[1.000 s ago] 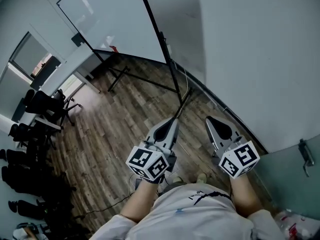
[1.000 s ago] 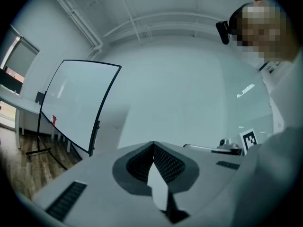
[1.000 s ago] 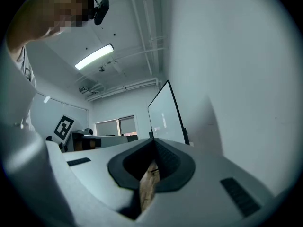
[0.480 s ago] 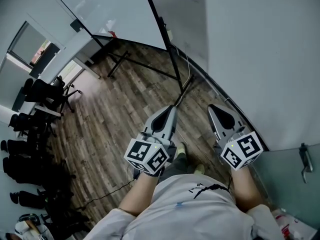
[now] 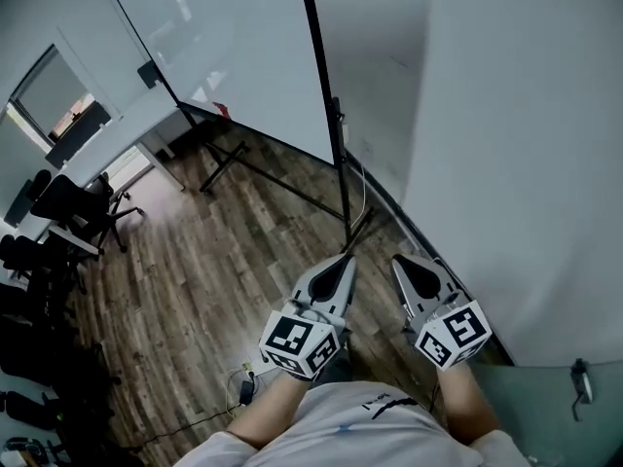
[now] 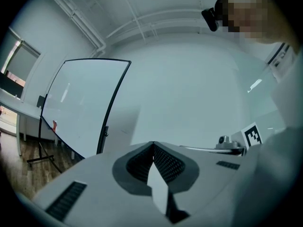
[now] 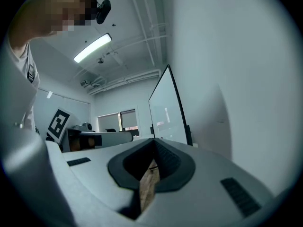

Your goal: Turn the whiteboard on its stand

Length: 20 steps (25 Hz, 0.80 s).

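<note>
The whiteboard [image 5: 224,56] stands upright on a black stand, seen edge-on ahead of me, its black side post [image 5: 322,95] running down to the floor. It also shows in the left gripper view as a tilted white whiteboard [image 6: 80,103], and in the right gripper view as a narrow whiteboard [image 7: 165,112]. My left gripper [image 5: 344,259] and right gripper [image 5: 399,259] are held side by side, level, pointing toward the post and well short of it. In each gripper view, the left gripper [image 6: 152,144] and the right gripper [image 7: 153,141] have their tips together with nothing between them.
The stand's black legs [image 5: 238,163] spread across the wood floor. A white wall [image 5: 506,163] runs close on the right. At the left are a desk [image 5: 146,115] and black office chairs [image 5: 68,202]. A cable with a plug [image 5: 243,387] lies by my feet.
Both grippers have come forward together toward the whiteboard's post and sunk a little. The board now looks larger and nearer. The jaws of both look the same as before.
</note>
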{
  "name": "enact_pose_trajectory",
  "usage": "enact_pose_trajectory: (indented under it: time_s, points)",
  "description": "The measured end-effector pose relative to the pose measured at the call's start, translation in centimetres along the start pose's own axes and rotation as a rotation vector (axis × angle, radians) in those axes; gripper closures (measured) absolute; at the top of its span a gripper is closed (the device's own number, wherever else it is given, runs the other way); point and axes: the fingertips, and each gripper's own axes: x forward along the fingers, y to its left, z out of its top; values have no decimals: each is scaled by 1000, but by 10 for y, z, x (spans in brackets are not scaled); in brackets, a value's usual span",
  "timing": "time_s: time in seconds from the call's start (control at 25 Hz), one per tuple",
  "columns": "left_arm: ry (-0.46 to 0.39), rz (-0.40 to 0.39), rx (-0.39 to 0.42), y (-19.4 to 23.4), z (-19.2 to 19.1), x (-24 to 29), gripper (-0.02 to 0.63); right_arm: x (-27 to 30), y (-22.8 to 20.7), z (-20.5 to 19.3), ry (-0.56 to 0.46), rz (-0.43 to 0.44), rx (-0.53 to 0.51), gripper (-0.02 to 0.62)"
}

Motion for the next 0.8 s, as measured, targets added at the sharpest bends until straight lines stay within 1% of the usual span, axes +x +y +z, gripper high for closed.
enact_pose_trajectory:
  time_s: [0.24, 0.32, 0.4, 0.6, 0.72, 0.8]
  points:
    - [-2, -16, 15, 72, 34, 44, 594, 92, -14, 21, -3, 3, -17, 581]
    - [-3, -16, 25, 94, 39, 58, 594, 117, -22, 21, -1, -2, -14, 581]
    - [-1, -15, 18, 115, 40, 72, 594, 138, -30, 17, 10, -9, -11, 581]
    - [11, -17, 7, 147, 42, 104, 594, 182, -61, 11, 37, -25, -23, 581]
    - [15, 5, 2, 166, 41, 124, 594, 207, -87, 5, 54, -26, -25, 580]
    - [16, 28, 6, 178, 41, 141, 594, 226, -106, 0, 63, -12, -15, 563]
